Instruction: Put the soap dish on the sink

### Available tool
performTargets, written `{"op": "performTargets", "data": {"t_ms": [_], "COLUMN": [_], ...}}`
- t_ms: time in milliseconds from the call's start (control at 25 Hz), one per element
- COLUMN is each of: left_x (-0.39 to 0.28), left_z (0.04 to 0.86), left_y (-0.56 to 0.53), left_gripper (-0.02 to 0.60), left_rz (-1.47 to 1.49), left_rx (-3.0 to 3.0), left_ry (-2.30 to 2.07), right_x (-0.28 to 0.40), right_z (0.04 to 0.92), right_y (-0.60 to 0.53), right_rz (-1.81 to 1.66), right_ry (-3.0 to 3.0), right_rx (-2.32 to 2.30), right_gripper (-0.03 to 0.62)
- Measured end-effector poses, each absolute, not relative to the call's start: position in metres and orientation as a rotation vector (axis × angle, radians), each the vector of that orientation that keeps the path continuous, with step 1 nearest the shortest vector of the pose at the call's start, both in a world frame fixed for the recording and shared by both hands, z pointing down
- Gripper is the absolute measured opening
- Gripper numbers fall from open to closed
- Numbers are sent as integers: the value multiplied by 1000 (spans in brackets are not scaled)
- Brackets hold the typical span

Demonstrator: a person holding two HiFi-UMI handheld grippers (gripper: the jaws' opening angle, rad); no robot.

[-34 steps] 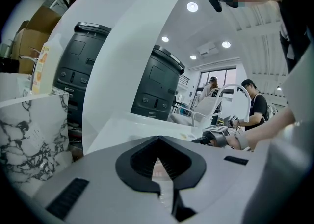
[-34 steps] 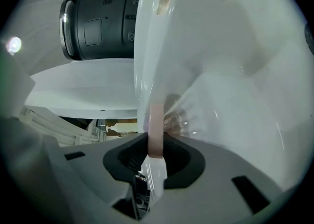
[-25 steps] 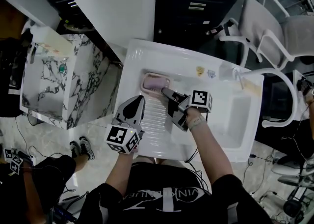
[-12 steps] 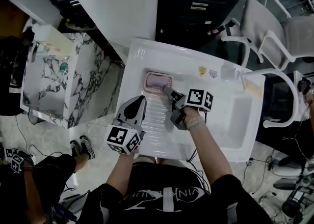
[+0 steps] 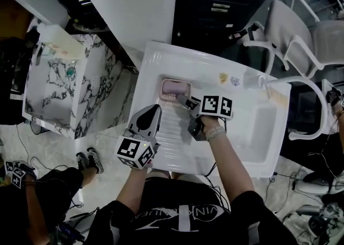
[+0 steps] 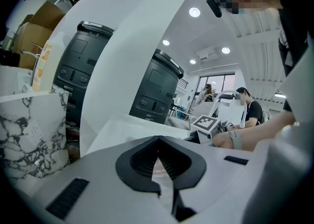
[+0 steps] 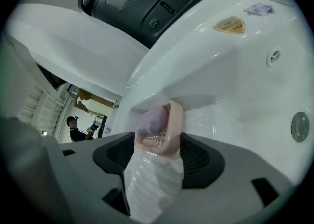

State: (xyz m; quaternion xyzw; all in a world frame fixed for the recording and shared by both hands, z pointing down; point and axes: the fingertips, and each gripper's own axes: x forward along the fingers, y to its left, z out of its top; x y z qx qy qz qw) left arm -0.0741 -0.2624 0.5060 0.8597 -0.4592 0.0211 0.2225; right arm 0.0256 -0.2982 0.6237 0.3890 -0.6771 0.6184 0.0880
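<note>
Since a second ago the right gripper (image 5: 184, 101) rolled a bit and its jaws have just been opening. Now they're spread wide either side of the pink soap dish (image 5: 174, 88), which sits on the sink (image 5: 156, 58) ledge at 12 o'clock of the ribbed washboard (image 5: 172, 136). Left gripper (image 5: 156, 108) hangs at 7 o'clock of the dish, jaws together, empty.

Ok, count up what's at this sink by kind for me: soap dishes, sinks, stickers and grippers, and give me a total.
Pink soap dish: 1
White sink: 1
Small stickers on the sink: 2
Grippers: 2, the left gripper and the right gripper, whose jaws have just been opening with the soap dish's end between them
Total: 6
</note>
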Motion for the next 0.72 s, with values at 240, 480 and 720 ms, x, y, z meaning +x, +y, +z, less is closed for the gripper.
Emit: {"op": "performTargets", "data": {"t_ms": [240,480,720], "left_x": [-75,-77,-77], "left_z": [506,506,503], "left_y": [-260,-260,-260], "left_gripper": [15,15,15], "left_rz": [54,45,35], "left_rx": [2374,2369,2371], "left_ry": [-1259,-1256,-1250], "right_x": [20,15,14], "right_z": [626,630,635], "right_y": [-291,-286,-280], "right_rz": [1661,1451,1234], "right_ry": [-2031,-2025,-1995], "right_rx": [1036,939,835], "right_gripper": [276,276,276]}}
